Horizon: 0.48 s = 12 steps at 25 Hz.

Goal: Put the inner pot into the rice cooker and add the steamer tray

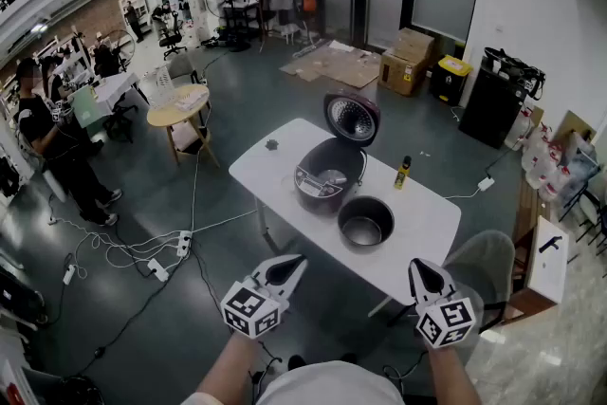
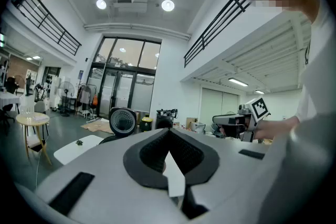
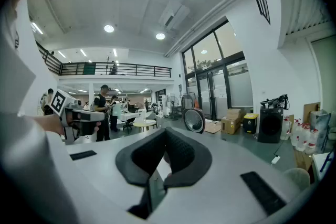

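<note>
The dark maroon rice cooker stands on the white table with its lid raised. A pale, tray-like piece lies in its open body. The empty metal inner pot stands on the table just in front of the cooker. My left gripper and right gripper hover short of the table's near edge, both shut and holding nothing. In the left gripper view the cooker lid shows beyond the shut jaws, with the right gripper off to the side. The right gripper view shows the lid too.
A small yellow-capped bottle and a small dark item sit on the table. Cables and power strips lie on the floor at left. A round wooden table, a person, cardboard boxes and a black appliance stand farther off.
</note>
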Available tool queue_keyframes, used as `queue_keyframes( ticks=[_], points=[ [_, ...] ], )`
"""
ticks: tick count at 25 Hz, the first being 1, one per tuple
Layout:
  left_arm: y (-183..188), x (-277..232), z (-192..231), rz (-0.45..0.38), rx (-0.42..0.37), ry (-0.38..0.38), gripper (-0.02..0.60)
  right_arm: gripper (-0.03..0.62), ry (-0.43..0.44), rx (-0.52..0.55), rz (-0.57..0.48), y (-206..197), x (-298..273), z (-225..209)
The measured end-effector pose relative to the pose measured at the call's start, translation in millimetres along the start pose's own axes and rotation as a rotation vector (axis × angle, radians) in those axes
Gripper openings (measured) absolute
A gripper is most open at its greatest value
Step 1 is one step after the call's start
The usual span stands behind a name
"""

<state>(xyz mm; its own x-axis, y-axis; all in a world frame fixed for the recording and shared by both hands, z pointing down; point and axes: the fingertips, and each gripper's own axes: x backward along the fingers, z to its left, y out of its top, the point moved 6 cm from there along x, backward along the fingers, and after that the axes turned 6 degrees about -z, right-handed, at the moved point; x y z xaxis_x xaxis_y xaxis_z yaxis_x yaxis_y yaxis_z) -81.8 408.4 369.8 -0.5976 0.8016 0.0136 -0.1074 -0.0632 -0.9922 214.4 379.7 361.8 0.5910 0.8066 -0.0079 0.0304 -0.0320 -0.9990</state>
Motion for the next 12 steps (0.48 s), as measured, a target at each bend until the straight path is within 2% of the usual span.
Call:
queue_keyframes(
  ticks=[12],
  points=[
    [-7.6, 2.9, 0.1, 0.014, 0.018, 0.003, 0.014, 0.011, 0.006, 0.0, 0.013, -7.2, 1.1, 7.0]
  ],
)
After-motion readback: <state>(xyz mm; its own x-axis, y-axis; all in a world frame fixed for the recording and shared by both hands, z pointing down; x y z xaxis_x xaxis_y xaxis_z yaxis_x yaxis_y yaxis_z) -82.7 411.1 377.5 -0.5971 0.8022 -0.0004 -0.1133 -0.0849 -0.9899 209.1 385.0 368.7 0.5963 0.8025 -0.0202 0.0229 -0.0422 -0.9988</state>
